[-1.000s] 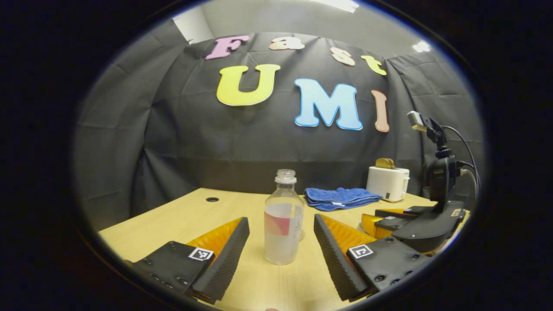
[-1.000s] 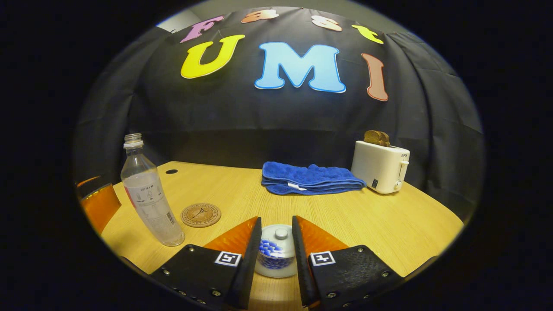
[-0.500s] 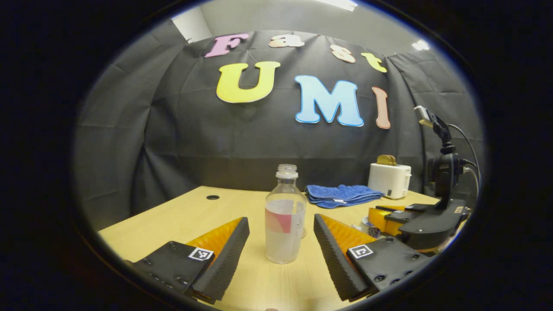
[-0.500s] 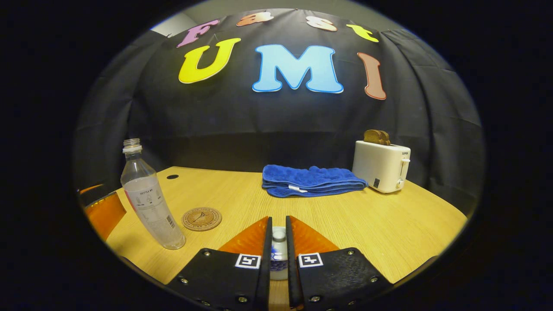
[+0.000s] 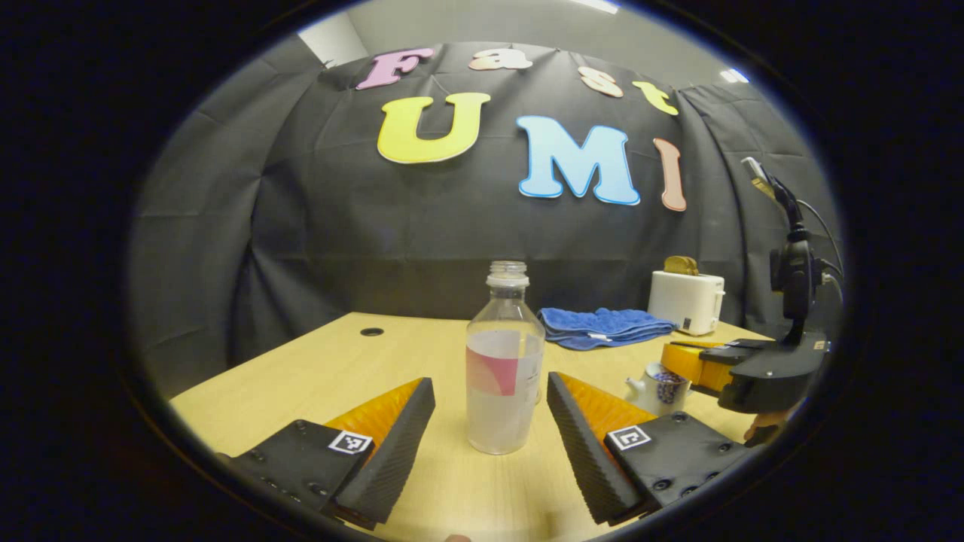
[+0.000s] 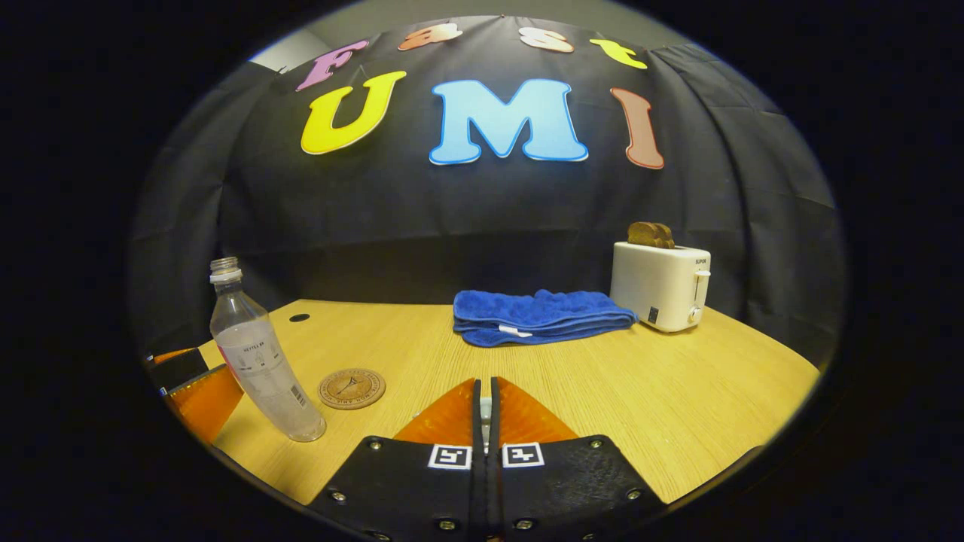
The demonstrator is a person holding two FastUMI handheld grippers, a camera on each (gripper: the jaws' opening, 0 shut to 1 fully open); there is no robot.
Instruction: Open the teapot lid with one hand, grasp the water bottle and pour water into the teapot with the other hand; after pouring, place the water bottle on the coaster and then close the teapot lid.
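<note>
The left gripper [image 5: 489, 381] is waiting wide open around the water bottle [image 5: 504, 354], touching nothing. To the bottle's right, the right gripper [image 6: 484, 384], which closed a moment ago, is rising off the teapot [image 5: 657, 388], pinching a white sliver, probably the lid [image 6: 486, 410], so the teapot is likely opening. The uncapped bottle is sitting roughly half full, with the coaster [image 6: 352, 388] lying bare just beyond it.

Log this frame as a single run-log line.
right gripper: shut on teapot lid | left gripper: open, straddling water bottle | bottle: upright on table, uncapped | coaster: bare
</note>
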